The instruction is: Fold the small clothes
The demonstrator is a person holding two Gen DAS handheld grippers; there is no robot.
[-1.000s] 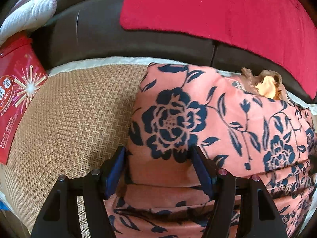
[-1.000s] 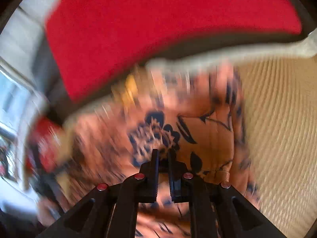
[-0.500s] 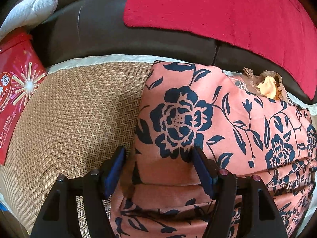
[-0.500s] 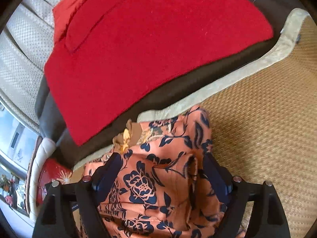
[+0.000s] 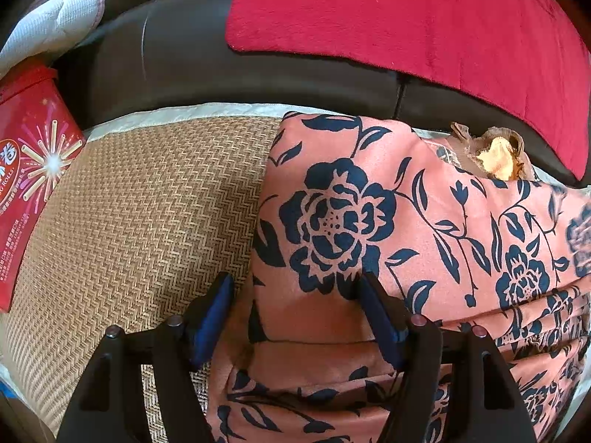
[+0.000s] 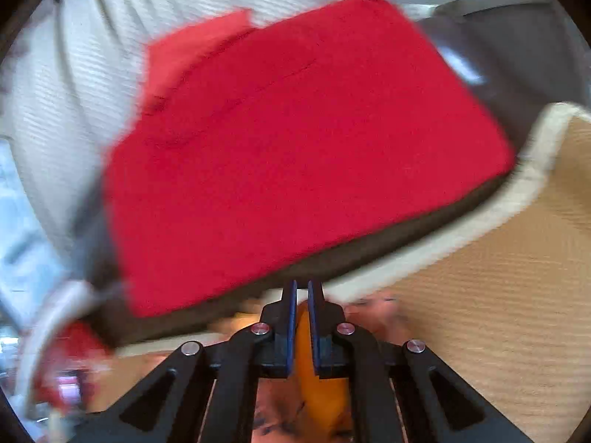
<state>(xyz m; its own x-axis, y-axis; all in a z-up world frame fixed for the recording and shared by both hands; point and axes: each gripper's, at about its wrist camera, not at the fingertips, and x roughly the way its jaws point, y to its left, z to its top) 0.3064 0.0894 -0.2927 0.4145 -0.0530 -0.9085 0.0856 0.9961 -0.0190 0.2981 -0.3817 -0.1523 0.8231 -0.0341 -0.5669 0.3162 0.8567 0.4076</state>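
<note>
Your left gripper (image 5: 295, 295) stands with its jaws spread wide, one blue-padded finger over the woven mat (image 5: 140, 214) and the other resting on the salmon floral garment (image 5: 369, 221), so that the garment's left edge lies between them — nothing is pinched. Your right gripper (image 6: 301, 295) has its jaws drawn nearly together, with an orange-yellow piece of fabric (image 6: 317, 387) showing in the narrow gap between them; that view is blurred, so you cannot tell for certain what the fabric belongs to, though it looks clamped. The garment, salmon-pink with dark navy flowers, lies in folded layers on the right part of the mat, its far edge reaching the mat's pale border (image 5: 177, 112). At its far right corner a small brown and yellow cloth (image 5: 495, 155) pokes out from behind it. Beyond the mat sits a dark brown sofa (image 5: 184, 55) with a red blanket (image 5: 406, 18) draped over it. To the left of the mat stands a red printed box (image 5: 29, 170) — a firework pattern shows on its face — and above it a white quilted cushion (image 5: 55, 26).
</note>
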